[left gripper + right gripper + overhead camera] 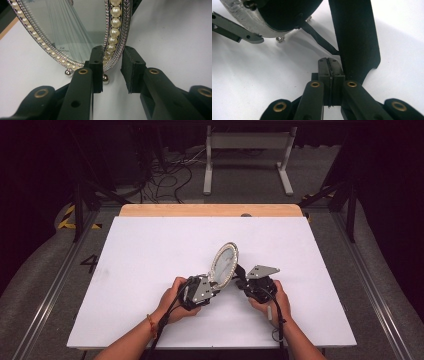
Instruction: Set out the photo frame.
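1. Nearest the camera in the high view, two forearms come in from the bottom edge, each hand wrapped round a gripper, low on the white table (150, 250)
2. Left gripper (212, 286) is at the lower edge of the oval picture frame (223, 265); in the left gripper view the jaws straddle the pearl rim (113, 32), one pad against the glass side, the other pad just off the back edge with a small gap, so released, not pinching
3. Right gripper (241, 281) sits just right of the frame; its jaws are clenched tight together, pinching the thin black strap (319, 37) that runs between the frame's dark back and the black stand flap (357, 37)
4. Frame stands tilted on the table just above centre-bottom, between the two grippers, glass (67, 27) facing left, small ball feet (106, 78) resting on the table
5. Beyond the table's wooden far edge (210, 210): grey floor, loose cables (165, 180), a pale metal stand (247, 155)
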Demonstrator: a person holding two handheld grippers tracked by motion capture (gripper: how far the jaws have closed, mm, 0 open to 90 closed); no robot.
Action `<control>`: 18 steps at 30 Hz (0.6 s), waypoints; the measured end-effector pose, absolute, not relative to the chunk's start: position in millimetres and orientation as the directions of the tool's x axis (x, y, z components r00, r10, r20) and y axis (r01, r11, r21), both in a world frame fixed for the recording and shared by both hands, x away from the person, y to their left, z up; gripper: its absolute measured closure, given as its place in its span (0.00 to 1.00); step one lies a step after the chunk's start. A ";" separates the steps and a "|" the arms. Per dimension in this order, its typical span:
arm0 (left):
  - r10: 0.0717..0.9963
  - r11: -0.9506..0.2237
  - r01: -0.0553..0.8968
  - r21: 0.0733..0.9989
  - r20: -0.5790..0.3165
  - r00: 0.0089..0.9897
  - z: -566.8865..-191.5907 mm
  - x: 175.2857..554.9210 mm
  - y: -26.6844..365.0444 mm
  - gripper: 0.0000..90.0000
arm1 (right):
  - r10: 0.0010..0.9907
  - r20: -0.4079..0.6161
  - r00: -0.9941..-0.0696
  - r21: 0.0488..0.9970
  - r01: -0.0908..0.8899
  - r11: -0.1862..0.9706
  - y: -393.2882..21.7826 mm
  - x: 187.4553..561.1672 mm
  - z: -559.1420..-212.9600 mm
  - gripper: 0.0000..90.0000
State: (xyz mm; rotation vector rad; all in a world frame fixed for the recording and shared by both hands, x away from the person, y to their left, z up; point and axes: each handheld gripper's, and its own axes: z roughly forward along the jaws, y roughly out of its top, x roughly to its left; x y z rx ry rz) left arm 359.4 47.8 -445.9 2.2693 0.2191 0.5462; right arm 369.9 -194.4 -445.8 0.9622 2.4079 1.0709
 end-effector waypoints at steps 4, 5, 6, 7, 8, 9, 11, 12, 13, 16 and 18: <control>0.319 -0.679 -0.013 0.734 0.312 0.895 -446.2 360.0 47.9 0.79 | 0.694 -0.028 -0.719 0.752 0.442 0.488 -195.2 368.9 -444.7 0.96; 0.325 -0.676 -0.009 0.737 0.309 0.894 -446.8 360.1 47.8 0.79 | 0.694 -0.029 -0.720 0.753 0.440 0.488 -196.1 368.2 -442.9 0.96; 0.337 -0.679 0.004 0.734 0.308 0.890 -448.5 360.1 47.7 0.77 | 0.683 -0.024 -0.730 0.765 0.427 0.482 -198.7 366.4 -436.3 0.99; 0.334 -0.677 -0.001 0.736 0.308 0.891 -449.3 361.4 47.7 0.74 | 0.677 -0.026 -0.736 0.767 0.419 0.485 -199.6 365.7 -433.4 1.00; 0.337 -0.673 0.010 0.740 0.295 0.894 -450.1 361.8 48.2 0.73 | 0.667 -0.026 -0.744 0.766 0.414 0.492 -200.2 365.1 -430.9 1.00; 0.337 -0.673 0.010 0.740 0.295 0.894 -450.1 361.8 48.2 0.73 | 0.667 -0.026 -0.744 0.766 0.414 0.492 -200.2 365.1 -430.9 1.00; 0.330 -0.665 0.004 0.747 0.289 0.899 -450.0 362.7 49.0 0.75 | 0.656 -0.040 -0.754 0.746 0.414 0.521 -203.0 364.3 -428.5 1.00; 0.331 -0.661 0.002 0.750 0.290 0.898 -449.7 362.6 48.8 0.77 | 0.659 -0.037 -0.751 0.741 0.422 0.523 -203.7 364.7 -428.9 1.00; 0.331 -0.661 0.002 0.750 0.290 0.898 -449.7 362.6 48.8 0.78 | 0.659 -0.037 -0.751 0.741 0.422 0.523 -203.7 364.7 -428.9 1.00; 0.327 -0.677 -0.011 0.736 0.314 0.892 -448.8 360.8 48.0 0.79 | 0.678 -0.030 -0.734 0.720 0.455 0.524 -207.7 368.7 -432.3 1.00; 0.328 -0.674 -0.007 0.739 0.307 0.893 -448.5 360.3 48.6 0.80 | 0.680 -0.017 -0.733 0.716 0.466 0.520 -209.5 370.4 -434.5 1.00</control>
